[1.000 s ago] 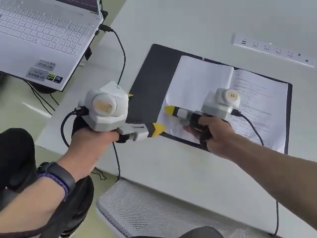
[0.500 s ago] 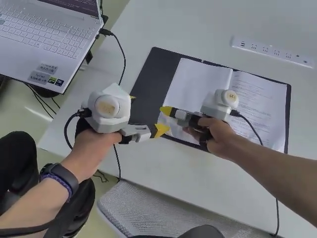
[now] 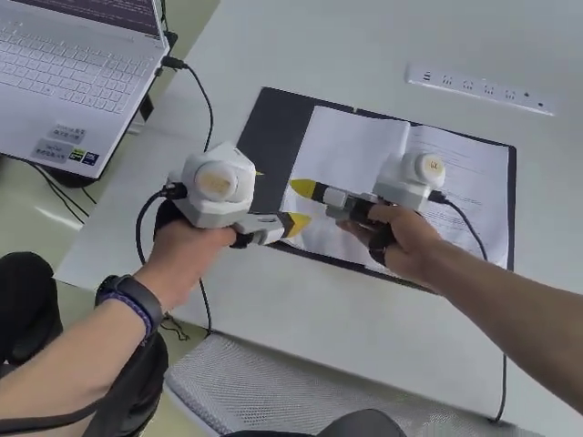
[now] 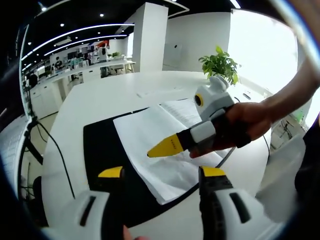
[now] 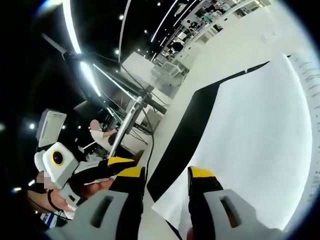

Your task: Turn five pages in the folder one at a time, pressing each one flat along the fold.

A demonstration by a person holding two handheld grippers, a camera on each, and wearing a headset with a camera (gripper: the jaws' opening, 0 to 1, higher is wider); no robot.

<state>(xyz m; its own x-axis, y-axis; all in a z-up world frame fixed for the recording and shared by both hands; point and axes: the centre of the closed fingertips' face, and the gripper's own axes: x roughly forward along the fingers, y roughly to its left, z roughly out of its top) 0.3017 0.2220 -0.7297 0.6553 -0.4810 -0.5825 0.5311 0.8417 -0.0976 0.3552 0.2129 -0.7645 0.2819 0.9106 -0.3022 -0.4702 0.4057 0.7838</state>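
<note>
Far left of the folder (image 3: pixel 270 138), the head view takes in a laptop (image 3: pixel 73 82), with a black cable (image 3: pixel 205 96) running from it toward the folder's left edge. The folder lies open on the white table (image 3: pixel 364 45). Its black left cover is bare, a blank white page (image 3: pixel 351 155) lies across its middle and a printed page (image 3: pixel 469 177) lies on its right half.

The left gripper (image 4: pixel 162 172) hangs just off the folder's near left corner. Its own view shows the jaws wide apart with nothing between them, which the head view cannot confirm. That view also shows a potted plant (image 4: pixel 220 64) beyond the folder's far side.

The right gripper (image 5: pixel 165 174) is over the blank page, near the folder's front edge. From the head view and the left gripper view it reads as a single yellow wedge. Its own view shows the jaws parted, gripping nothing, with the page's corner lying past them.

Beyond the folder's far right corner, the head view shows a white power strip (image 3: pixel 478 89).
</note>
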